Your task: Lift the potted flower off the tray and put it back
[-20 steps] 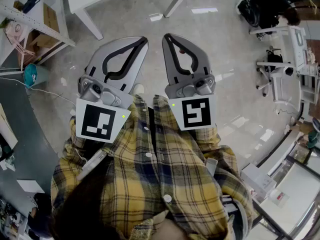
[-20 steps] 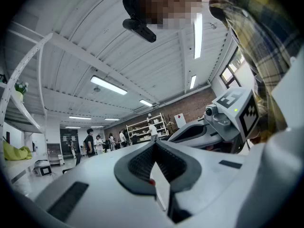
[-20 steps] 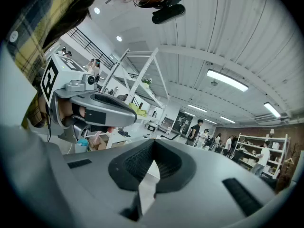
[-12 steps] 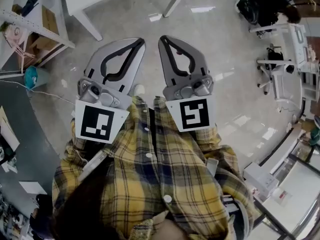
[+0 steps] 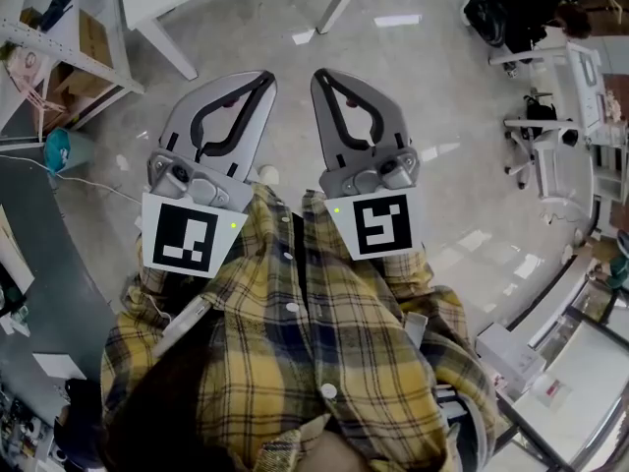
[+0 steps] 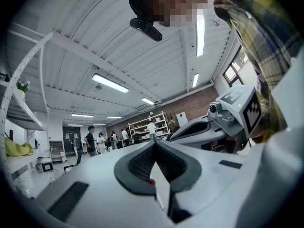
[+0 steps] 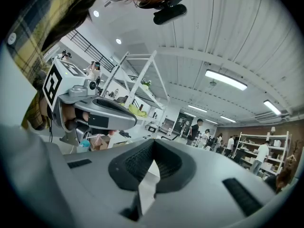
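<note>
Neither a potted flower nor a tray shows in any view. In the head view both grippers are held close in front of a yellow plaid shirt (image 5: 314, 342), side by side above a grey floor. My left gripper (image 5: 263, 79) is shut with nothing between its jaws; its own view shows the closed dark pads (image 6: 154, 145) against a ceiling and a distant room. My right gripper (image 5: 322, 75) is shut and empty too, and its pads (image 7: 153, 145) meet. Each gripper appears in the other's view: the right gripper (image 6: 228, 122) and the left gripper (image 7: 92, 109).
White table legs (image 5: 167, 42) stand at the top, a shelf unit (image 5: 59, 37) and a teal object (image 5: 57, 148) at the left, a dark tabletop (image 5: 39, 293) lower left. Chairs and equipment (image 5: 550, 136) fill the right. Several people (image 6: 90, 139) stand far off by shelves (image 6: 147, 125).
Both grippers have drifted slightly to the left in the head view. Their jaws have stayed shut and empty.
</note>
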`<state>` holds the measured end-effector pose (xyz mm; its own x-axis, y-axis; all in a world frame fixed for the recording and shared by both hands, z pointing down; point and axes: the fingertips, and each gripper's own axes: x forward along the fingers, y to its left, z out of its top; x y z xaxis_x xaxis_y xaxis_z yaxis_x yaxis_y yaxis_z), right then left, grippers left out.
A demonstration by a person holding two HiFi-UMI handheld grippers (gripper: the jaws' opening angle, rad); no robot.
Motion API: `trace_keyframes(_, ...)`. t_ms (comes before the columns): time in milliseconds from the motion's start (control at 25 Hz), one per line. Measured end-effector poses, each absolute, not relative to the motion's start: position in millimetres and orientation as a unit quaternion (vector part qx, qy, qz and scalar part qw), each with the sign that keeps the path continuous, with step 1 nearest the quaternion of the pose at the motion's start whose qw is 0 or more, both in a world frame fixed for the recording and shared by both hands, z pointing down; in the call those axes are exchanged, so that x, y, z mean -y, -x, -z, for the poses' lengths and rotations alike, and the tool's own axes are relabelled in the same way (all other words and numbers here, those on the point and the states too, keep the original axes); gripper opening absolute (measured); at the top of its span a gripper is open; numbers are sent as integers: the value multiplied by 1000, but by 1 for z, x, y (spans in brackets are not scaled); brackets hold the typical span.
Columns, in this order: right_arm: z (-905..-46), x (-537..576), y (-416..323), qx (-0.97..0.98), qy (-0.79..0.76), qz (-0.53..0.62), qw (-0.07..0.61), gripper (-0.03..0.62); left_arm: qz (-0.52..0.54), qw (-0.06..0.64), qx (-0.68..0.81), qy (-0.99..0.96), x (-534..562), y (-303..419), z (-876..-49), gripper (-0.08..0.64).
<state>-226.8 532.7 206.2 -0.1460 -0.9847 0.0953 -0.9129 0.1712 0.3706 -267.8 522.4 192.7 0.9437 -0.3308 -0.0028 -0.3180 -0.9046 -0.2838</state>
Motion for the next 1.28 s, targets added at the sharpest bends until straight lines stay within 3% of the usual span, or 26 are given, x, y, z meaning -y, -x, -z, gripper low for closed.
trace_keyframes(560, -211, -504, 206, 750, -634, 108, 153, -2, 27, 151, -166, 974, -494, 244, -194, 8)
trace_keyframes(1280, -203, -324, 137, 742, -646, 103, 150, -2, 15, 166, -139, 976, -317, 168, -181, 8)
